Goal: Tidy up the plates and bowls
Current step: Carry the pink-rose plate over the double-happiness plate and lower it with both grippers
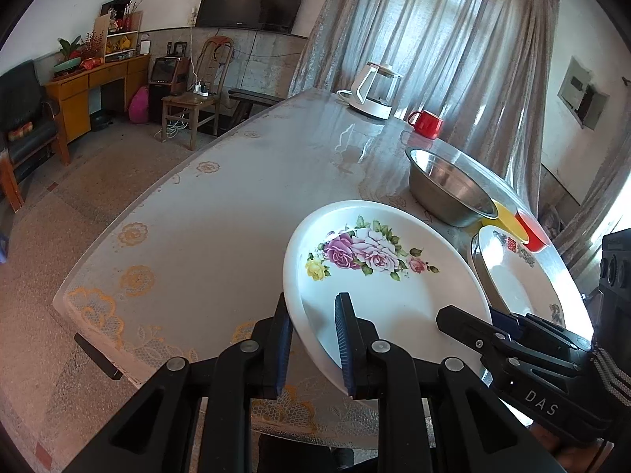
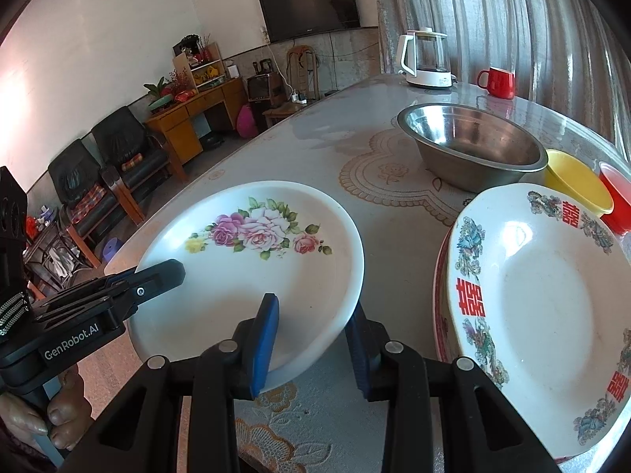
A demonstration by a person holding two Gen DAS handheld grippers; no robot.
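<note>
**A:** Left wrist view, what did you have?

**B:** My left gripper (image 1: 313, 339) was pinched on the near left rim of the flower plate (image 1: 378, 276), one pad under, one inside. The plate was tilted, lifted off the table (image 1: 197, 216) on my side. My right gripper (image 1: 489, 325) came in from the right at the plate's near right rim.

**A:** Right wrist view?

**B:** The right gripper (image 2: 313, 343) straddled the flower plate's (image 2: 252, 260) near right rim, jaws close on it; I took it as gripping. The left gripper (image 2: 165, 272) reached in over the left rim.

**A:** Where did it need to go?

**B:** My guess: the plate stack (image 2: 544, 315), just right of the flower plate, nearest my right hand. The steel bowl (image 2: 473, 149), yellow bowl (image 2: 572, 185) and red bowl (image 2: 617, 201) sat behind the stack.
</note>
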